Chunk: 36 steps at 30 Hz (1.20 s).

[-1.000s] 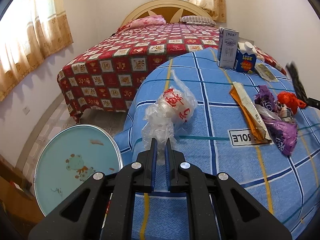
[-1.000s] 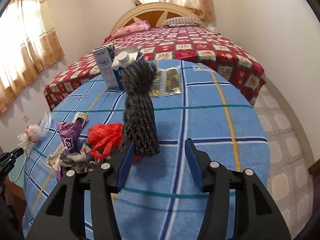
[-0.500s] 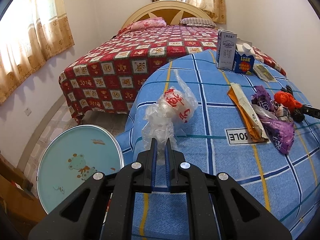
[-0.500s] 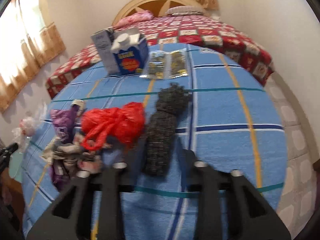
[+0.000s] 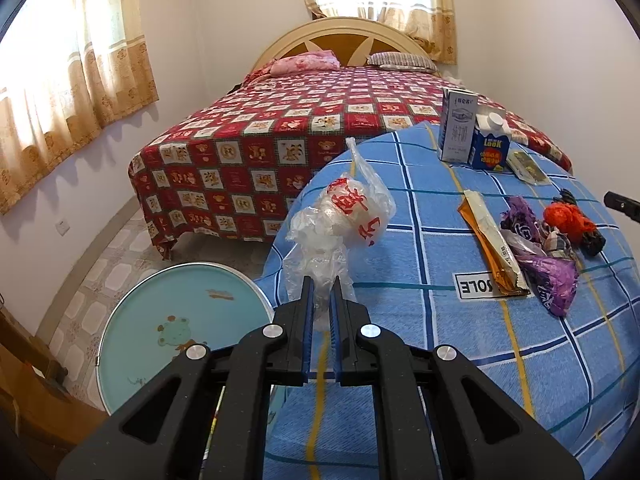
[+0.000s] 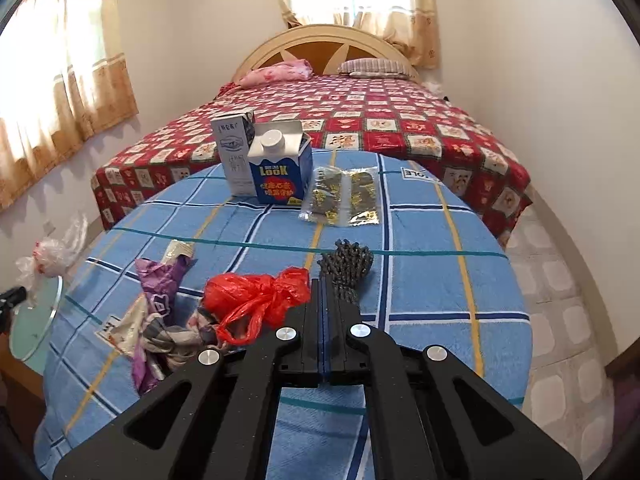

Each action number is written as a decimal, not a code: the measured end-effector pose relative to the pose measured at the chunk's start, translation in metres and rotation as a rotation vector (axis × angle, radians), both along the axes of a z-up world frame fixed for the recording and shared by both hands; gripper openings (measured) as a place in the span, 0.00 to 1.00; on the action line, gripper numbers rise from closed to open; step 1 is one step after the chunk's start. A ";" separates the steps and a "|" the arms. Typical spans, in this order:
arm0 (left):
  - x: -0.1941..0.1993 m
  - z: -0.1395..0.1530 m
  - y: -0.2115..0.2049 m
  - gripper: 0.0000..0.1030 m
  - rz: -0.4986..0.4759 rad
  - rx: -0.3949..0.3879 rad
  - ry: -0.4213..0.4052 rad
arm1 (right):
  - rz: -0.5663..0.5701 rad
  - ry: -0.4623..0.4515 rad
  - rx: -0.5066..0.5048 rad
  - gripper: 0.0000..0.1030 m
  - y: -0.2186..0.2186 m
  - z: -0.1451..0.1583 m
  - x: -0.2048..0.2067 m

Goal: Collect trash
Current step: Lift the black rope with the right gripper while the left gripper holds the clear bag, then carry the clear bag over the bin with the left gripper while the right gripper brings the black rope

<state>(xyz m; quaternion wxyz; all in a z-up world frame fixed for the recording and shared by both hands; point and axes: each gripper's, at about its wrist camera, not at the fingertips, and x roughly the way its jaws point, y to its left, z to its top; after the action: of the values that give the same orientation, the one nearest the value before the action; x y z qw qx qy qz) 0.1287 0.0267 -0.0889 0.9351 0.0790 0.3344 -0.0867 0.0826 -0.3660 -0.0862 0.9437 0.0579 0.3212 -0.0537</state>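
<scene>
Blue plaid cloth covers the round bench (image 5: 420, 380), which stands at the foot of a bed with a red patchwork quilt (image 5: 304, 128). Left claw (image 5: 321, 300) is clamped on the neck of a crumpled clear plastic bag (image 5: 340, 216) printed with red characters, the bag standing up at the bench's near edge. Beyond the bag lie an orange snack wrapper (image 5: 490, 248), a purple wrapper (image 5: 552, 280) with white letters too crumpled to read, and a cloth label reading "OLE" upside down (image 5: 474, 286). Off the bench edge, a round teal tray with a frog picture (image 5: 176, 320) sits lower down.

Right claw (image 6: 325, 300) has its jaws pressed nearly together; a dark knitted bundle (image 6: 346, 270) rises just ahead of the tips, but whether it is pinched cannot be told. Touching the bundle's left side is a red plastic bag (image 6: 256, 300), then checked cloth scraps (image 6: 172, 332). Toward the bench's far edge stand a blue carton marked "LOOK" (image 6: 280, 172) and a white carton (image 6: 234, 152) just beside it, with a clear gold-printed packet (image 6: 344, 196) lying next to them.
</scene>
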 end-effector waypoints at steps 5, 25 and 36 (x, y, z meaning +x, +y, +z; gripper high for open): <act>0.001 -0.005 0.007 0.07 0.009 0.011 0.009 | -0.024 0.093 -0.012 0.46 -0.004 -0.022 0.012; -0.012 0.002 0.063 0.07 0.128 0.038 -0.003 | 0.267 -0.088 -0.041 0.11 0.103 0.040 0.028; -0.019 -0.005 0.117 0.07 0.250 0.064 0.027 | 0.537 -0.054 -0.070 0.11 0.228 0.019 0.058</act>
<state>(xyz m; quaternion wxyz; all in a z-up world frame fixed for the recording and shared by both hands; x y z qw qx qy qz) 0.1093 0.1441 -0.0935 0.9310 0.0654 0.3569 0.0404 0.1403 -0.1385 -0.0673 0.9337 -0.0608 0.2977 0.1891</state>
